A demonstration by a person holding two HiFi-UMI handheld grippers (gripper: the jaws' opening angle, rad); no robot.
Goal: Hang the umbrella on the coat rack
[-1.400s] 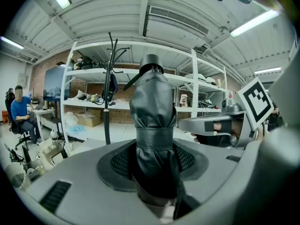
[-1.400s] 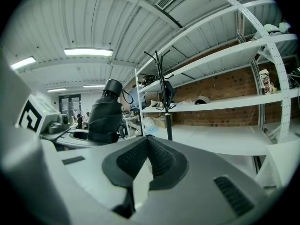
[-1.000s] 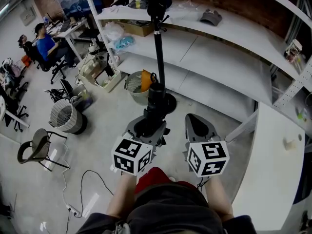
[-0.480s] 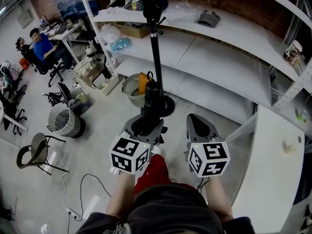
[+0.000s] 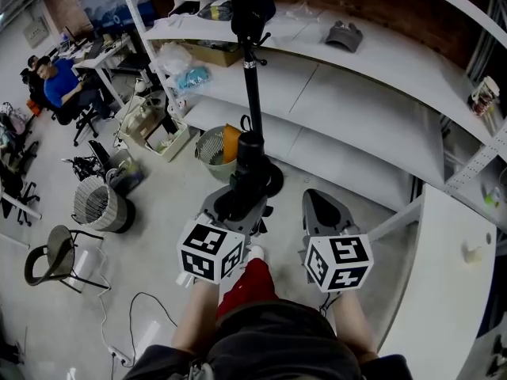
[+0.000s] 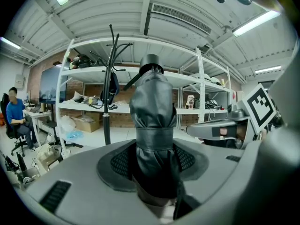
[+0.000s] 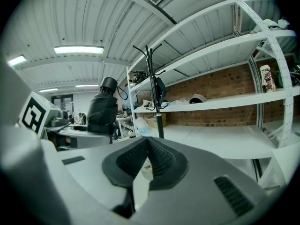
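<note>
Approach step: left gripper is clamping the folded umbrella upright between part-open jaws. Right gripper is sitting just beside it, jaws together, empty. Coat rack is standing ahead, apart. Next probably needs lifting the umbrella to a hook.

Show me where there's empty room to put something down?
The middle shelf is bare from the coat rack rightward, below the cap. The white table on the right is nearly bare. The floor left of the rack is crowded: bin, chair, boxes.
</note>
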